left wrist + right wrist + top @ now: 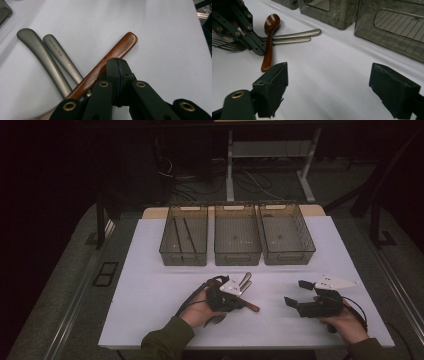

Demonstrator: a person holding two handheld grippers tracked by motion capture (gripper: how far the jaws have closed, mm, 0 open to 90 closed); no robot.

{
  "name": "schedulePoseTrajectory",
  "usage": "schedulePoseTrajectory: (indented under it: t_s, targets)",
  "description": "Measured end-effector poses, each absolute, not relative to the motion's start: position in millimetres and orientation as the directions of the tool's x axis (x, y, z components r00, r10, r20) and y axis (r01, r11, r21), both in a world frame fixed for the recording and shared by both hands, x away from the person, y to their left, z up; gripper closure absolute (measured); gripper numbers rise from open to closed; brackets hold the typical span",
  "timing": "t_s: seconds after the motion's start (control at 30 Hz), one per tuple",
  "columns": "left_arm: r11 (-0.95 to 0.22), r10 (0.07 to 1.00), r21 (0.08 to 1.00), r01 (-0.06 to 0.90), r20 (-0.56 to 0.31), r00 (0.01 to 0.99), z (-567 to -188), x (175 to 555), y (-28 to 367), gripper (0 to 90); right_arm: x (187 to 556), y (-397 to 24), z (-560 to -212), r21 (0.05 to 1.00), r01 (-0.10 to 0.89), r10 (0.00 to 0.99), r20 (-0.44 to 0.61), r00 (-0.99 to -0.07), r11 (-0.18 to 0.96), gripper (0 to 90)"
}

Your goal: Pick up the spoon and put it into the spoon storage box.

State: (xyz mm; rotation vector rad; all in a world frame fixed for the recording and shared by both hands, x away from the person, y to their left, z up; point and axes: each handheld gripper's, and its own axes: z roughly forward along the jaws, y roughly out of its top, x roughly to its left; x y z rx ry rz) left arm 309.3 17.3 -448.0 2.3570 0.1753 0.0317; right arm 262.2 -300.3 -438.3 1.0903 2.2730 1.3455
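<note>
Sorting has barely begun: my left claw [117, 65] is clamped shut, tips resting on the wooden spoon [110, 56] that crosses two metal handles [50, 61] just beyond on the worktop [150, 285], my right claw [328, 91] gapes empty, and two bins [237, 235] ahead hold nothing.

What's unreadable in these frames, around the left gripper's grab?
- Wooden spoon: bowl end cut off under the left gripper in the left gripper view; whether the shut jaws pinch the handle or rest on it is unclear.
- Two metal handles: heads hidden by the spoon and gripper; engraving too small.
- Left bin: dark sticks inside too small in the high view.
</note>
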Motion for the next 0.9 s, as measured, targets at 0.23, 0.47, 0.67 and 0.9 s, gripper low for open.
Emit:
schedulePoseTrajectory:
  t_s: [0.23,0.47,0.67,0.9]
  targets:
    - [-0.702,0.146,0.703,0.118,-0.021,0.989,-449,316,11,88.6,262,-300,-438,0.841,0.464,0.727,0.130,-0.674,0.279,14.9]
    - [-0.697,0.149,0.706,0.124,-0.027,0.989,-447,318,10,88.6,262,-300,-438,0.841,0.462,0.725,0.129,-0.676,0.281,14.9]
    - [-0.658,0.166,0.738,0.153,-0.055,0.985,-440,316,16,83.7,262,-300,-438,0.841,0.459,0.724,0.124,-0.678,0.286,14.9]
    - [-0.583,0.205,0.790,0.187,-0.080,0.976,-426,318,35,67.2,262,-300,-438,0.843,0.454,0.721,0.121,-0.682,0.289,14.9]
